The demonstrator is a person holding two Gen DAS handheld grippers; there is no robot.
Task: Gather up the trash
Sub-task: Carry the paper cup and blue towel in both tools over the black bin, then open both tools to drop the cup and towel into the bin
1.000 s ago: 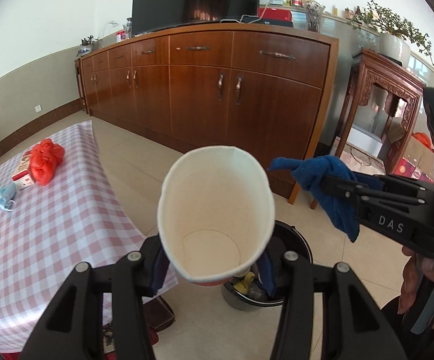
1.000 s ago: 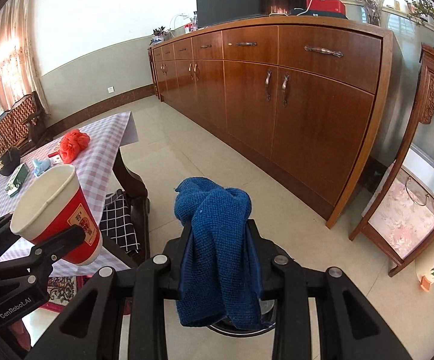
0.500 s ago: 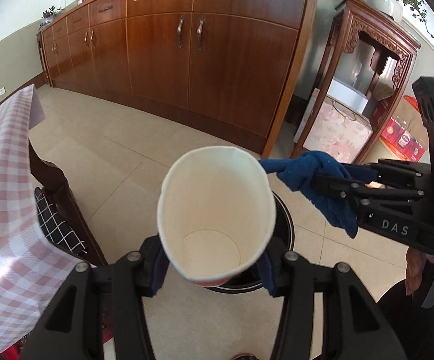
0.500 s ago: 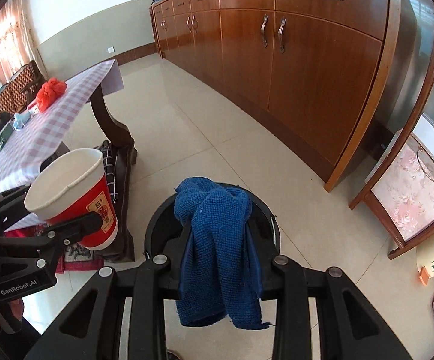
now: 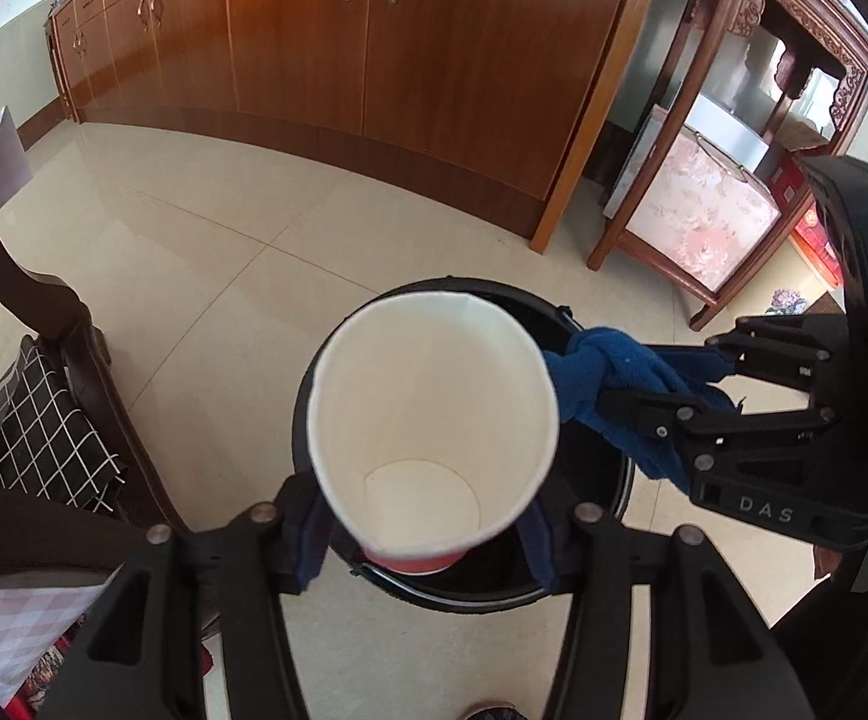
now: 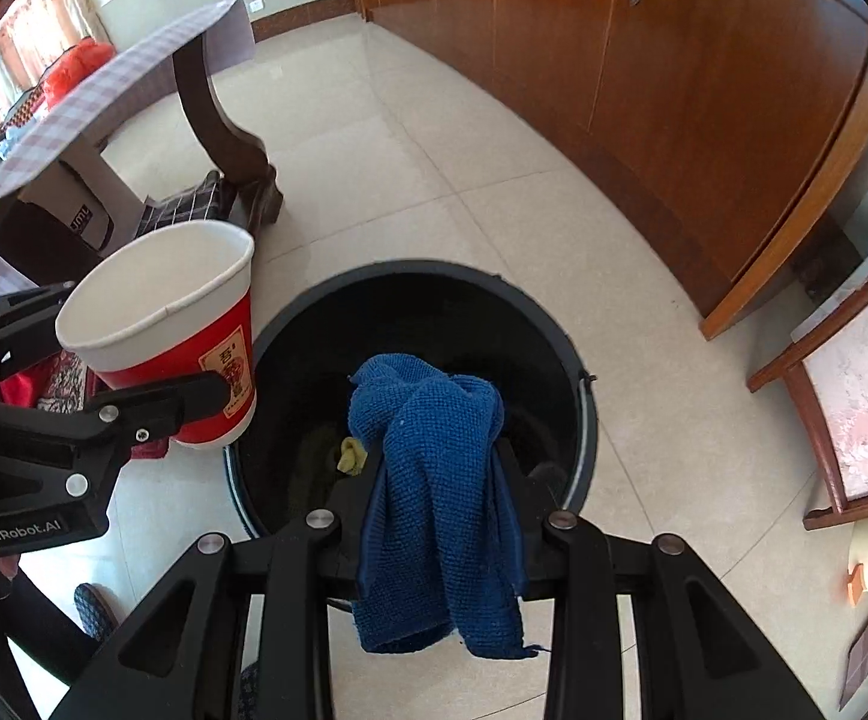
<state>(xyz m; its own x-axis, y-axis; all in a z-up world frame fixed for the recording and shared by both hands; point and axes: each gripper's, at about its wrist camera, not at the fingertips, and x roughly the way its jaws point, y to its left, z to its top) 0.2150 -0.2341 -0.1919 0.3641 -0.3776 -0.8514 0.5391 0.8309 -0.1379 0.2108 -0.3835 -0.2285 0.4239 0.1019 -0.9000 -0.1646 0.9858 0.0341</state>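
- Over the tiled floor (image 6: 434,138), just off the long wooden cabinet (image 5: 434,60), stands a black bin (image 6: 577,360) with its mouth open upward; both hands have brought their loads above it, which reads as the drop stage of the task
- Left of the bin sits the surface (image 6: 104,84) under a checked cloth, its dark carved leg (image 6: 224,120) close to the bin's left side; a red bag (image 6: 77,66) on top looks like trash yet to fetch; a carved side stand (image 5: 763,90) stands to the right, clear of the drop
- left claw (image 5: 428,516) holds the cup (image 5: 434,420) low on its red base, mouth tilted up; its jaws have just been opening a little with the cup between them and the pads touching it; the cup hangs over the bin's left rim, so a release may clip the edge
- right claw (image 6: 439,516) is narrowed on the blue cloth (image 6: 434,480), which drapes over the bin's mouth; cloth and cup nearly touch
- yellow scrap (image 6: 353,456) lies at the bin's bottom; nothing blocks the opening
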